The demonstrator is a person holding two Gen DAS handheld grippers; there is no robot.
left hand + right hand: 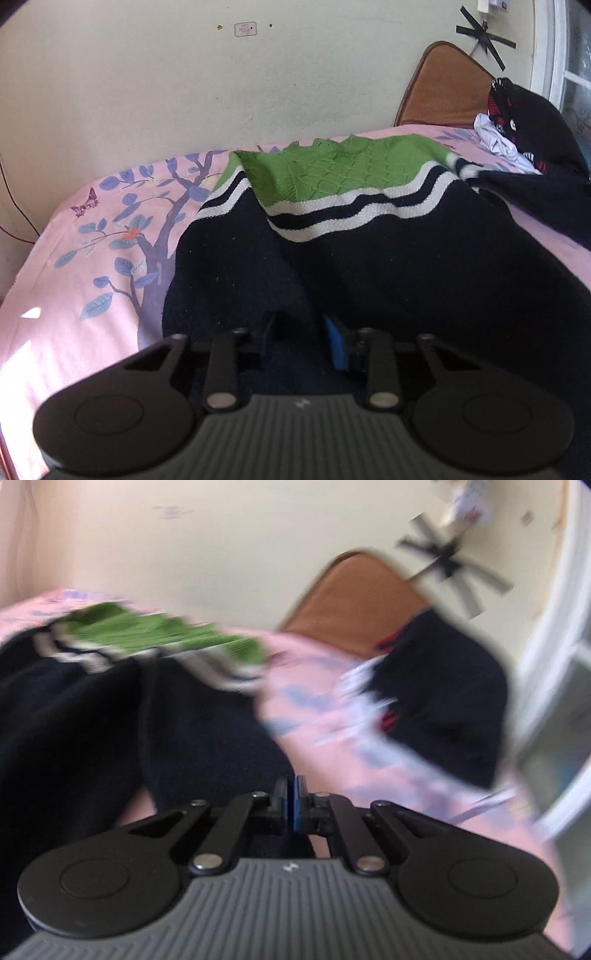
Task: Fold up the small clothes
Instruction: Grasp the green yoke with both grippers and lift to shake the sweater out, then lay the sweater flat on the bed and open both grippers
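Observation:
A small knit sweater, navy with white stripes and a green top, lies spread on the pink bedsheet. My left gripper is open just over the sweater's navy lower part, with cloth between and under its fingers. In the blurred right wrist view the sweater lies at the left. My right gripper has its jaws together at the sweater's navy right edge; whether cloth is pinched between them is not clear.
A pile of dark, white and red clothes lies at the bed's far right, also in the right wrist view. A brown cushion leans on the cream wall behind. The bed's left edge drops off near a red cable.

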